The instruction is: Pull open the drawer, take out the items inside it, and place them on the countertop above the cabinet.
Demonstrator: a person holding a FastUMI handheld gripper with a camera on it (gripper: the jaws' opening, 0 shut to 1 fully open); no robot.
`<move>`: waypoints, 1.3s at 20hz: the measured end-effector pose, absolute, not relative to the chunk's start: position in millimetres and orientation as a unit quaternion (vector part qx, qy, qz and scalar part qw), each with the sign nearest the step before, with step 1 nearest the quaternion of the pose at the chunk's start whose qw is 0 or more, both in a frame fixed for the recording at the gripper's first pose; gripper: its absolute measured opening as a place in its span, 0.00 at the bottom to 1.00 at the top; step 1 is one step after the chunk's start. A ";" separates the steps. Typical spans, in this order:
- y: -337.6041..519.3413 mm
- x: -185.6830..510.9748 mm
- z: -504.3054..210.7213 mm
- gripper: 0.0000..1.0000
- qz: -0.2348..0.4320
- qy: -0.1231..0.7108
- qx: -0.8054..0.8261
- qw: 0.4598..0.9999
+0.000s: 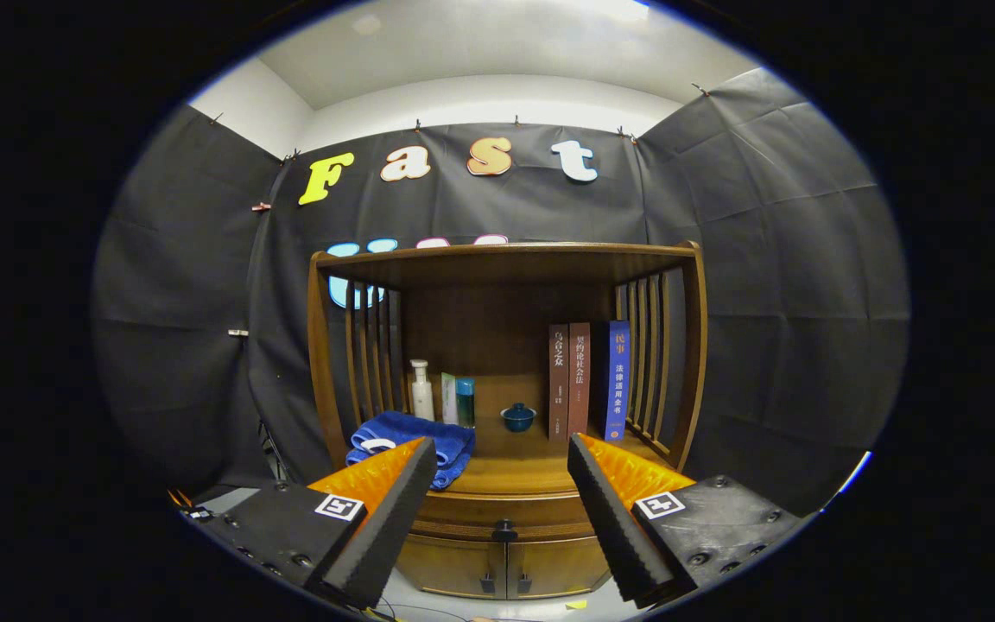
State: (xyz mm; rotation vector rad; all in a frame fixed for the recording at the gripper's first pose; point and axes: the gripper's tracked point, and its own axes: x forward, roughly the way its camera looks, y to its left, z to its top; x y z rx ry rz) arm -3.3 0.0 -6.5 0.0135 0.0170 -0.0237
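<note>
tongs (502, 518) held wide, nothing gripped | drawer knob (504, 527) lined up between them, drawer looks shut | towel (411, 436) left on worktop (515, 475), prob unrelated

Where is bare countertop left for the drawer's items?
Bare wood lies around the blue lidded cup, between the blue towel and the books, reaching the front edge. Left is crowded: towel, with bottles behind. The tool is open, empty, with the drawer knob between its fingers.
</note>
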 end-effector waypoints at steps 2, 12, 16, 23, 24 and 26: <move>0.8 -3.8 -7.9 0.98 -0.009 0.012 0.005 1.000; 3.9 12.0 -56.4 0.99 -0.010 0.050 0.019 0.999; -4.2 28.8 -103.2 0.99 -0.008 0.082 0.017 0.996; -10.6 67.5 -183.7 0.98 -0.012 0.144 0.024 0.989; -8.7 75.1 -195.5 0.97 -0.011 0.152 0.023 0.988; -6.3 86.6 -215.7 0.97 -0.009 0.168 0.023 0.985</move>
